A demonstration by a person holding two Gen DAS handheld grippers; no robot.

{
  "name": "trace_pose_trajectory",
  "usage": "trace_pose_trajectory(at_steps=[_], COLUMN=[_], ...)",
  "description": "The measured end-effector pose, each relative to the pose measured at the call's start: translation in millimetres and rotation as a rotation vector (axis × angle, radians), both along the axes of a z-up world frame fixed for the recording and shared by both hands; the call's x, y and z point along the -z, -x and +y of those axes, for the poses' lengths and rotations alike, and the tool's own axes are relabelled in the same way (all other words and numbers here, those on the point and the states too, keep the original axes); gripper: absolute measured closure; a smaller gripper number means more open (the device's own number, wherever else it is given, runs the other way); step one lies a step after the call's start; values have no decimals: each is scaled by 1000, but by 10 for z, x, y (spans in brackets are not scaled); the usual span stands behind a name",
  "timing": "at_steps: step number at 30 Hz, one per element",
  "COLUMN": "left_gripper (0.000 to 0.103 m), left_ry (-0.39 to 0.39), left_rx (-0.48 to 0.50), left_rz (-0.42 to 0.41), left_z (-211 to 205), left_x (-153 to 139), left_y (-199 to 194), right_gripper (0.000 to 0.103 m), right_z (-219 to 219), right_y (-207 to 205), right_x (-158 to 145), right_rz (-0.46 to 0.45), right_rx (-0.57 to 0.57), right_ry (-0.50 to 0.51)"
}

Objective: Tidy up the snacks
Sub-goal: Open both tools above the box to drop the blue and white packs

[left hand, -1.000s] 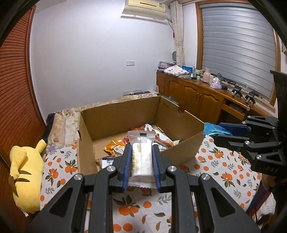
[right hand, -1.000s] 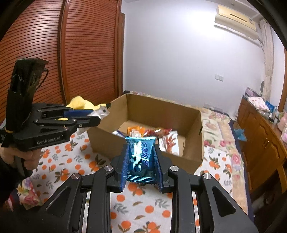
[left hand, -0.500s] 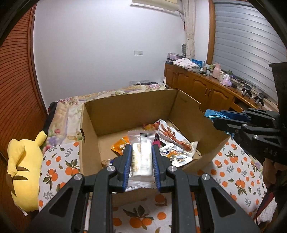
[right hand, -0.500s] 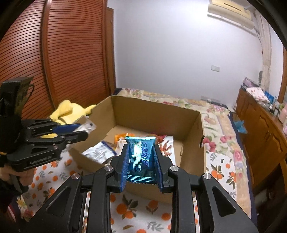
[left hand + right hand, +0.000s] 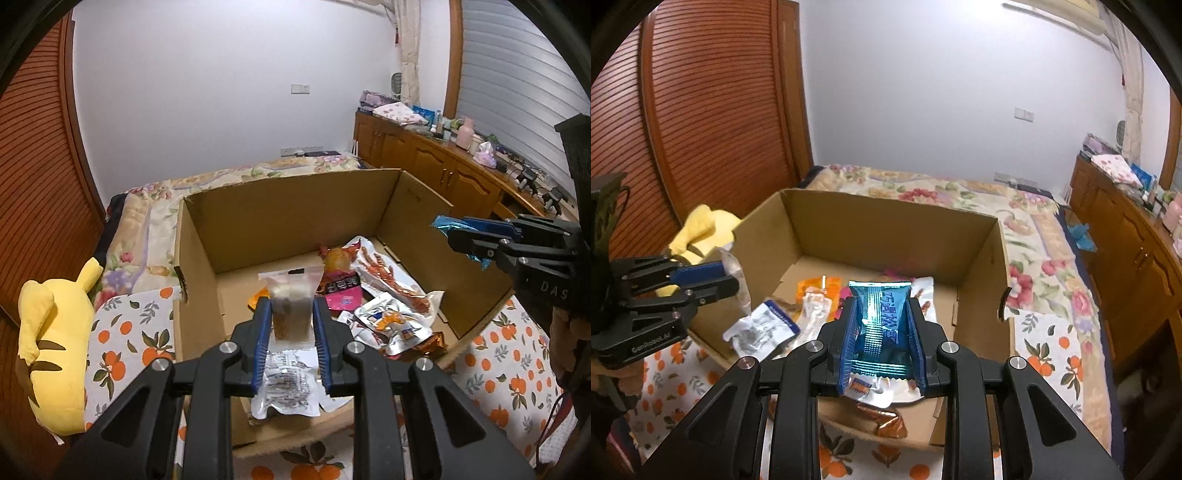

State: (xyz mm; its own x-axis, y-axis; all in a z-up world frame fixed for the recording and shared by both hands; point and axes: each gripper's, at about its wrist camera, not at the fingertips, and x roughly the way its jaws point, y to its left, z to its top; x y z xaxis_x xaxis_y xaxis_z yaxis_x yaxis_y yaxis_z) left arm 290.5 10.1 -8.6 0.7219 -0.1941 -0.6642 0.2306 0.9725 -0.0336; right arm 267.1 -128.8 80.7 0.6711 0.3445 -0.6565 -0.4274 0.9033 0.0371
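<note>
An open cardboard box (image 5: pixel 288 221) (image 5: pixel 886 229) sits on a bed, with several snack packets on its floor. My left gripper (image 5: pixel 291 321) is shut on a clear snack packet (image 5: pixel 291 299) with pale and brown pieces, held above the box's near left part. My right gripper (image 5: pixel 882 321) is shut on a shiny blue snack packet (image 5: pixel 882 314), held above the box's near edge. In the left wrist view the right gripper (image 5: pixel 458 236) shows at the right, over the box's right wall. In the right wrist view the left gripper (image 5: pixel 727 277) shows at the left, over the box's left wall.
A cloth with an orange-fruit print (image 5: pixel 125 332) lies under the box. A yellow plush toy (image 5: pixel 48 343) lies left of it. Wooden cabinets (image 5: pixel 436 166) with clutter line the right wall, and a slatted wardrobe door (image 5: pixel 713 110) stands at the left. A floral quilt (image 5: pixel 960 192) lies beyond the box.
Both grippers have moved forward and a little down toward the box, each still holding its packet. They now hang over the box's near part, and more of its floor shows.
</note>
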Motion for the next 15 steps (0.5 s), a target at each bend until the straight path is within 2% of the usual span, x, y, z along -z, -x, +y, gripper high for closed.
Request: trace_pose_trajectory(at_steps=[5,15], left_gripper=[82,66], left_ry=[2,30], left_rx=[-4,-4], left_rz=[-2,-23], left_z=[4,37], left_x=[-4,-49], left_y=[-25,36], right_gripper=[78,76], right_z=[29,-7], right_y=[-87,-145], right_x=[114,262], right_rz=[27,75], right_rx=[11,15], right_ry=[1,-27])
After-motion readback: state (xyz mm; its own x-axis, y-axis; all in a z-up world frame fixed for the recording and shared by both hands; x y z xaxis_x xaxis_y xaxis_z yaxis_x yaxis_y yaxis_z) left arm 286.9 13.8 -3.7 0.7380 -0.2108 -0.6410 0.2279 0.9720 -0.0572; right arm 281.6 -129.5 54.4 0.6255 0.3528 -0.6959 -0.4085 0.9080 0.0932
